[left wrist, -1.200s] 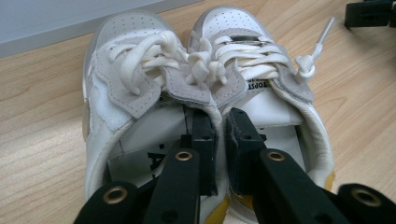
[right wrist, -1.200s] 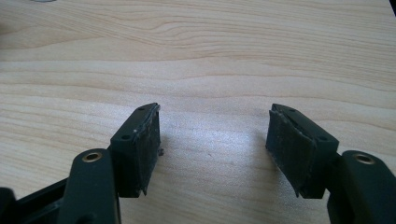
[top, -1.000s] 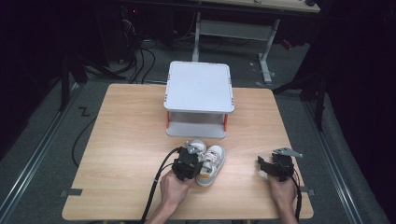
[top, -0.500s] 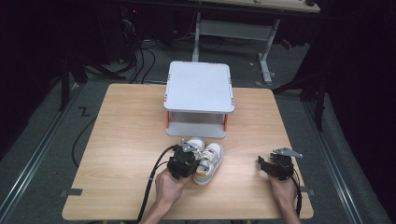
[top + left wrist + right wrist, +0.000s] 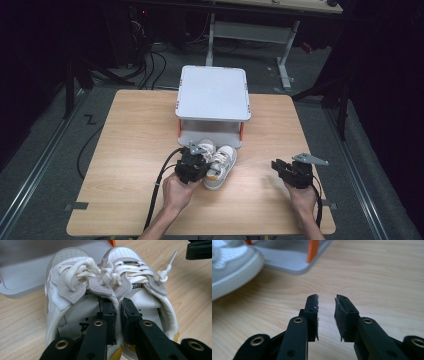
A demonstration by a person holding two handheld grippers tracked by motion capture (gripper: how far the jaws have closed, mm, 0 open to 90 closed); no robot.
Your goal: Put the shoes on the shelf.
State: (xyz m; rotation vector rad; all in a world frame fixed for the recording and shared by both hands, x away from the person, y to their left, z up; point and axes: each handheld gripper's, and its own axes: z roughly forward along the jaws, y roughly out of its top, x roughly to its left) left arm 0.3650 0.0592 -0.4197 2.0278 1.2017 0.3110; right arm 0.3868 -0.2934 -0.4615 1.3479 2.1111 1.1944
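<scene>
A: Item one, the left gripper (image 5: 192, 162). State?

B: Its jaws stand nearly together, pinching the two touching inner collars of the pair of white sneakers (image 5: 110, 290), one jaw down inside each shoe. Left hand (image 5: 176, 192) sits behind it at 6 o'clock.

A: Location of the pair?

B: On the wooden table (image 5: 130, 150), toes pointing to 12 o'clock and touching the base of the grey shelf stand (image 5: 213, 95), which occupies the table's 12 o'clock half. In the high view the shoes (image 5: 220, 162) lie just below that stand, slightly tilted toward 1 o'clock.

A: Item two, the right gripper (image 5: 326, 302).

B: Jaws have just been closing; a narrow gap remains, nothing between the pads, bare wood beneath. In the high view it (image 5: 280, 166) sits at 3 o'clock of the shoes, well apart from them, held by the right hand (image 5: 302, 192).

A: Stand details?

B: Orange posts (image 5: 312, 250), grey base.
</scene>
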